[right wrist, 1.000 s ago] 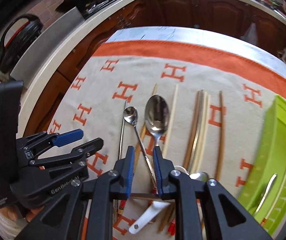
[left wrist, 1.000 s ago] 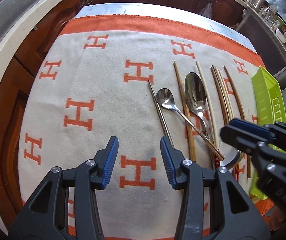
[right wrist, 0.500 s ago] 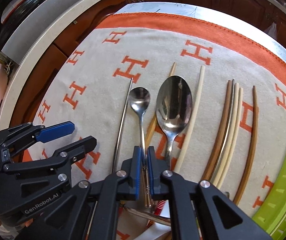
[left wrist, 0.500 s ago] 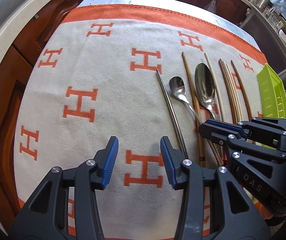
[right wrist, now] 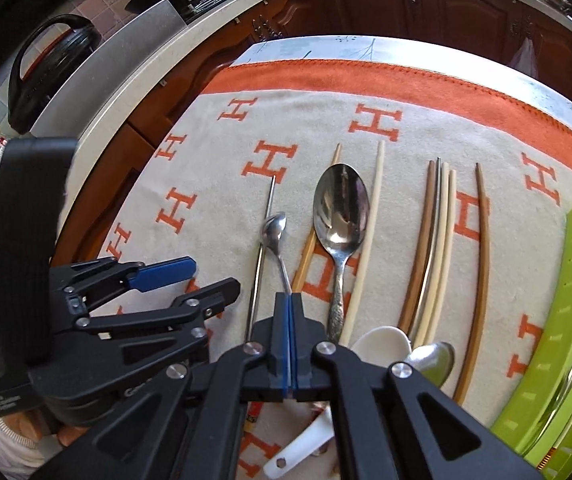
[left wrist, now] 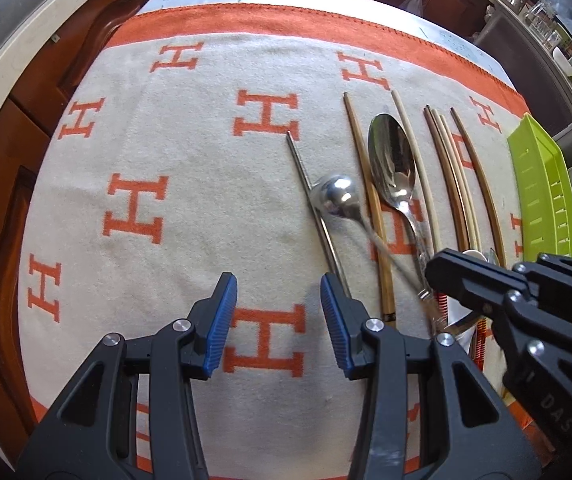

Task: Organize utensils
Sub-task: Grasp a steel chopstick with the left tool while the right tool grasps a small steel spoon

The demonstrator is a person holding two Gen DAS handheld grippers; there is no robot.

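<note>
My right gripper [right wrist: 290,300] is shut on the handle of a small steel spoon [right wrist: 274,230]; its bowl is lifted and turned on edge above the cloth, blurred in the left wrist view [left wrist: 335,198]. A large steel spoon [right wrist: 341,210] lies just right of it, with wooden and pale chopsticks [right wrist: 433,248] on both sides and a thin metal chopstick [right wrist: 260,256] to the left. My left gripper [left wrist: 278,320] hovers open over the cloth with nothing between its fingers. The right gripper [left wrist: 431,268] shows at the right of the left wrist view.
A green tray [right wrist: 565,320] stands at the right with a steel utensil inside. A white ceramic spoon [right wrist: 377,344] and another steel spoon [right wrist: 433,358] lie near the front. The orange-bordered cloth [left wrist: 166,160] covers the table; wooden cabinets and a counter surround it.
My right gripper closed on the small spoon's handle and raised it, tipping the bowl on edge. The left gripper stayed open and barely shifted.
</note>
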